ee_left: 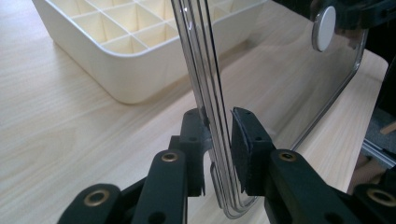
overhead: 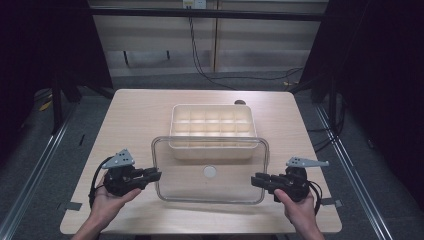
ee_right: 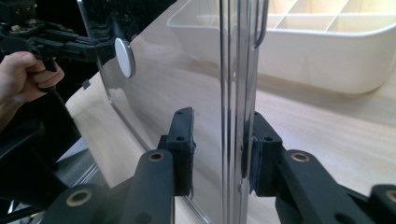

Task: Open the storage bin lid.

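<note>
The clear lid (overhead: 210, 170) is off the tray (overhead: 213, 131), flat, at the tray's 6 o'clock edge — fitting it on seems left. Its long axis runs 9 to 3. Left gripper (overhead: 150, 175) fingers close on its edge; right gripper (overhead: 259, 180) fingers straddle theirs — contact unclear.

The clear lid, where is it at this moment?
In the high view the clear lid is near the table's front edge, between the left tongs and right tongs, its far edge overlapping the cream divided box.
</note>
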`<move>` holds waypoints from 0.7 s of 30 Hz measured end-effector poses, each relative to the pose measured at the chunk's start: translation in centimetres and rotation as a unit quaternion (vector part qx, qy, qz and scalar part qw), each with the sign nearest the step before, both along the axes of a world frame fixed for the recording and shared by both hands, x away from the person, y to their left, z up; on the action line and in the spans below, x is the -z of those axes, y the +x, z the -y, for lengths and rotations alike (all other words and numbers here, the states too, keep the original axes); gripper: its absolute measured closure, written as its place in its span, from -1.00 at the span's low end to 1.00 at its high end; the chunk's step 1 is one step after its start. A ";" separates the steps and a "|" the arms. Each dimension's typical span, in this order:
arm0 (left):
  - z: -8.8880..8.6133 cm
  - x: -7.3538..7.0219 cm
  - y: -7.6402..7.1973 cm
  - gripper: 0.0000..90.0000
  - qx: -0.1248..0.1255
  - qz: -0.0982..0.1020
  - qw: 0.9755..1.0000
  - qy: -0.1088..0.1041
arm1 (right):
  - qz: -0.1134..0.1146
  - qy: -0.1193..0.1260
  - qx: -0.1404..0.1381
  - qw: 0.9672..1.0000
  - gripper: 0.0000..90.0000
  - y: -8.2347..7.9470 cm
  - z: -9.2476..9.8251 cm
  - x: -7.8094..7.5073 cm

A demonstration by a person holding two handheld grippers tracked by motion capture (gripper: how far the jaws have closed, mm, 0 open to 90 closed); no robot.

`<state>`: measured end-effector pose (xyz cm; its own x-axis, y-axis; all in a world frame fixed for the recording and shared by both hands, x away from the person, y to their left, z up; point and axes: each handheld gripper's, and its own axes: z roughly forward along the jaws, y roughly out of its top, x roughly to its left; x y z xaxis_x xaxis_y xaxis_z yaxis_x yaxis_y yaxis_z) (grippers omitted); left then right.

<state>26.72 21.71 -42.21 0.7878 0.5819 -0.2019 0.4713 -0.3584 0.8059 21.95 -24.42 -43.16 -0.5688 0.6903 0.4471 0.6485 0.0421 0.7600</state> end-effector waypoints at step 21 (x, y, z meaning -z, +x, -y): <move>0.4 1.5 -1.8 0.67 0.020 -0.027 0.999 0.016 | -0.046 -0.005 -0.006 0.999 0.47 -2.0 0.3 2.4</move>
